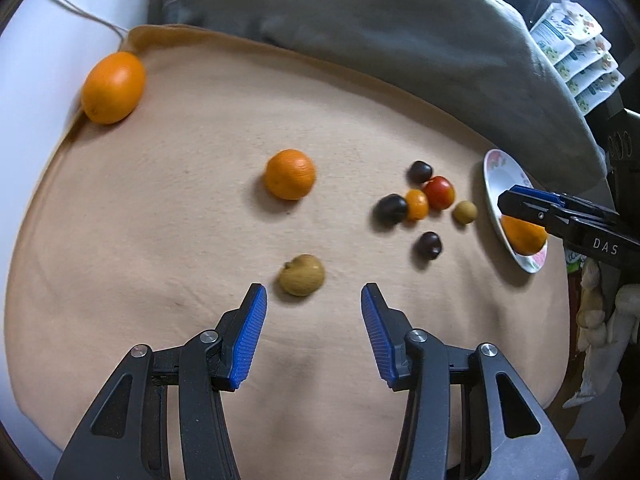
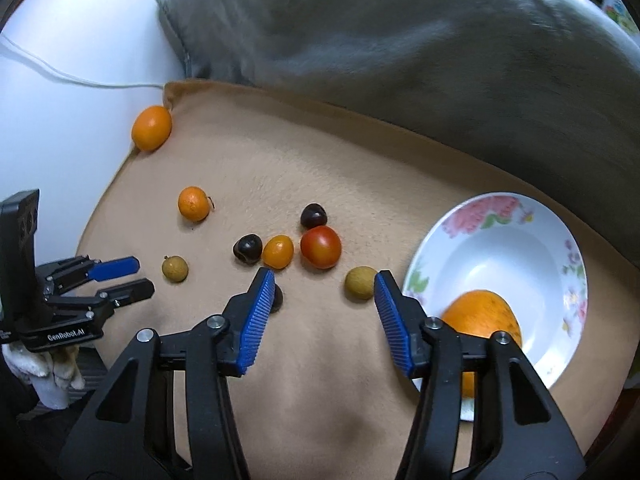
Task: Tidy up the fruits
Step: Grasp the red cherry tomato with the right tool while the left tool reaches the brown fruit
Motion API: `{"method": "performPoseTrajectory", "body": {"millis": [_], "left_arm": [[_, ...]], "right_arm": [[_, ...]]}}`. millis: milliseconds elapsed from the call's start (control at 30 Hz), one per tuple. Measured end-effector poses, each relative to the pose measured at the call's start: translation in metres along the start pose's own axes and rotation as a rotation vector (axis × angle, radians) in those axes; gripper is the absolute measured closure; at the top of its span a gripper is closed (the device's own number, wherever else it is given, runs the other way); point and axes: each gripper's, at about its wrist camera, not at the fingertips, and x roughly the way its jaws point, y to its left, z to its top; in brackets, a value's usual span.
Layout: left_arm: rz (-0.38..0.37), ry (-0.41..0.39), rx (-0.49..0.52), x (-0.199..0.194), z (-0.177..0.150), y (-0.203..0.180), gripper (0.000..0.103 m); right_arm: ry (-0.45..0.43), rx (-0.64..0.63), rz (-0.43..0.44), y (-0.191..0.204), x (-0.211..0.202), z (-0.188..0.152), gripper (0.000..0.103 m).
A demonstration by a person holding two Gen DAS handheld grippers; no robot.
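Note:
Fruits lie on a tan cloth (image 1: 160, 220). My left gripper (image 1: 313, 294) is open and empty, just short of a brown longan (image 1: 301, 275). Beyond it sit a mandarin (image 1: 290, 174), a large orange (image 1: 113, 87) at the far left edge, and a cluster: dark cherries (image 1: 391, 208), a small orange tomato (image 1: 417, 204), a red tomato (image 1: 439, 192) and a second longan (image 1: 465, 212). My right gripper (image 2: 325, 278) is open and empty above the cloth, beside the floral bowl (image 2: 560, 248), which holds an orange (image 2: 480, 316). A cherry (image 2: 277, 298) is partly hidden behind its left finger.
A grey blanket (image 1: 400, 32) bunches along the far side of the cloth. White packets (image 1: 576, 52) are stacked at the far right. A white surface with a cable (image 2: 60, 76) lies left of the cloth. My left gripper shows in the right wrist view (image 2: 132, 276).

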Motion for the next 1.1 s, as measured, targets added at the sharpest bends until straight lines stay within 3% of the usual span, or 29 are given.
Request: {"method": "performPoseTrajectory", "body": {"millis": [167,533,1100], "left_arm": [[-0.015,0.024,-0.013,0.012,0.002,0.004,0.063],[-0.022,0.061,-0.017,0.031,0.006,0.002,0.063],[-0.021,0.068,-0.026,0.041,0.014,0.008,0.074]], "right_arm": [[0.041,-0.025,-0.008,0.002,0.016,0.009,0.054],[0.121,-0.067,0.001,0.002,0.055,0.028,0.062],[0.182,-0.084,0.027,0.007,0.089,0.039,0.064]]}}
